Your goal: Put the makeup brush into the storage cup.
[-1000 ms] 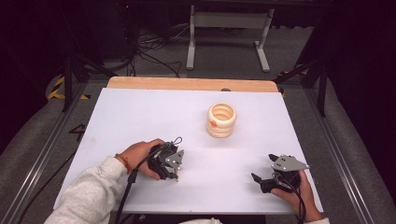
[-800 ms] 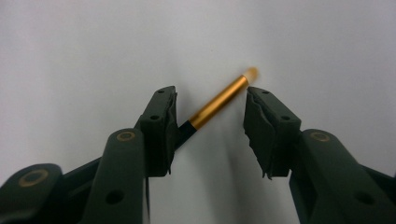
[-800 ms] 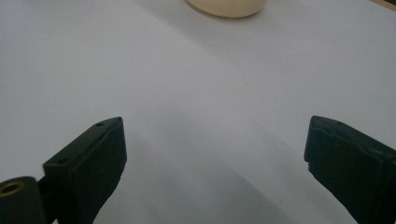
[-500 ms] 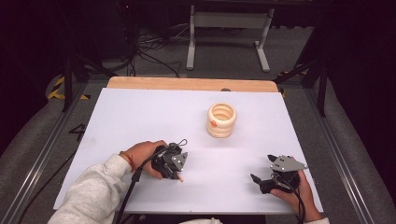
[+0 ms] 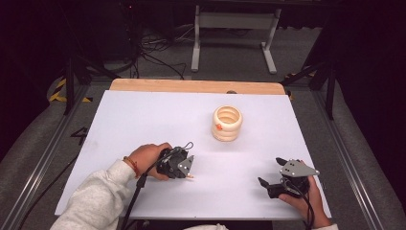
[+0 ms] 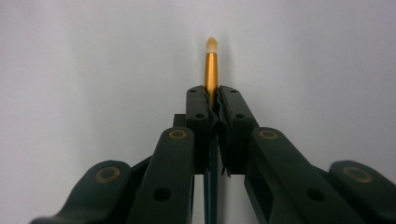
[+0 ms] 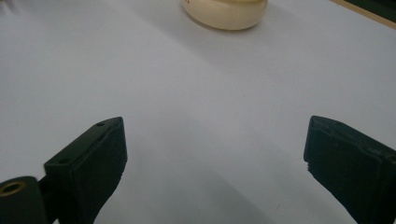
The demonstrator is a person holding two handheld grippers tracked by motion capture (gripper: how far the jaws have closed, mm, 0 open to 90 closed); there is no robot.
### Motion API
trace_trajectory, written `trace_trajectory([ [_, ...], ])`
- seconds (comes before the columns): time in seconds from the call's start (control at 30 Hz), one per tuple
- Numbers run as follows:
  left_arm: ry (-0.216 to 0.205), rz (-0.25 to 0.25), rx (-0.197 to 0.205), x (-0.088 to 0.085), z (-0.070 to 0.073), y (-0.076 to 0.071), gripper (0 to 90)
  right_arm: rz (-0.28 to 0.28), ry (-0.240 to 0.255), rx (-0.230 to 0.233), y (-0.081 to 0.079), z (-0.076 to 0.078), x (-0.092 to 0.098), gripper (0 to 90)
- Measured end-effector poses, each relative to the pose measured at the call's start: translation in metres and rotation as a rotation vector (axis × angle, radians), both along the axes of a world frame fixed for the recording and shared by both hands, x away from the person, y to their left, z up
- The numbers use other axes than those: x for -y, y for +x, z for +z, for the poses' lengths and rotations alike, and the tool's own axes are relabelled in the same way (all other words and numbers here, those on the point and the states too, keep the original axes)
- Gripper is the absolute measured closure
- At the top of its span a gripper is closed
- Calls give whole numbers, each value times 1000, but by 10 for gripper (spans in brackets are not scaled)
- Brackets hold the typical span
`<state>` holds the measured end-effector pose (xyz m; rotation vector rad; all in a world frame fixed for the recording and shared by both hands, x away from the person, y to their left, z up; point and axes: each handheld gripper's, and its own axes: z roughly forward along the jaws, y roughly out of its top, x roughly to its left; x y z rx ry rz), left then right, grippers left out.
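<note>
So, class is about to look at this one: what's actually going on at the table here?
A person works at a white table with a gripper in each hand. The left gripper has just been closing and is shut on a thin brush with a gold ferrule and pale tip, low over the table. The right gripper rests open and empty. A cream ribbed holder stands farther back, untouched.

We see a gold brush with a pale orange tip, a cream ridged pot bearing an orange spot, a white table under both.
</note>
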<state>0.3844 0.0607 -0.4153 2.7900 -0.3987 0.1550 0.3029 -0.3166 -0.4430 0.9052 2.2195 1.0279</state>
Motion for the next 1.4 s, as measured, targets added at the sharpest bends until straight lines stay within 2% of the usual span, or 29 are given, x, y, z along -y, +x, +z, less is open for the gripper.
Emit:
trace_trajectory([
  [0.1,-71,22,21,-2,11,0,838,-6,37,-9,1,1,3,68],
  [0.3,-219,67,49,-6,32,-2,838,-19,34,-4,1,1,5,68],
  [0.33,-248,74,34,-7,36,-2,838,-20,36,-4,1,1,5,69],
  [0.4,-272,80,40,-8,40,-3,838,-19,35,-3,1,1,5,80],
  [0.47,-291,106,34,-9,43,-3,838,-12,35,-2,0,1,4,89],
  [0.5,-302,126,44,-10,43,-3,838,-10,36,-2,0,1,4,90],
  [0.6,-377,175,23,-16,46,1,838,-8,58,13,-1,2,4,101],
  [0.7,-441,199,6,-19,48,2,838,-7,91,12,-1,4,3,108],
  [0.83,-484,218,9,-20,51,3,838,8,88,11,-1,4,-1,85],
  [0.87,-502,227,-4,-21,52,3,838,12,87,10,-1,5,-2,84],
  [0.93,-521,235,8,-21,53,3,838,30,90,7,-1,5,-3,100],
  [1.0,-538,244,-10,-21,52,4,838,21,90,8,-1,5,-4,107],
  [1.03,-541,247,-3,-22,52,4,838,20,93,7,-1,5,-4,110],
  [1.1,-565,263,-16,-22,52,5,838,21,93,5,-1,4,-4,109],
  [1.17,-583,277,-14,-23,52,6,838,14,94,5,0,3,-3,101],
  [1.4,-647,300,-49,-24,52,8,838,8,113,10,0,3,-2,112],
])
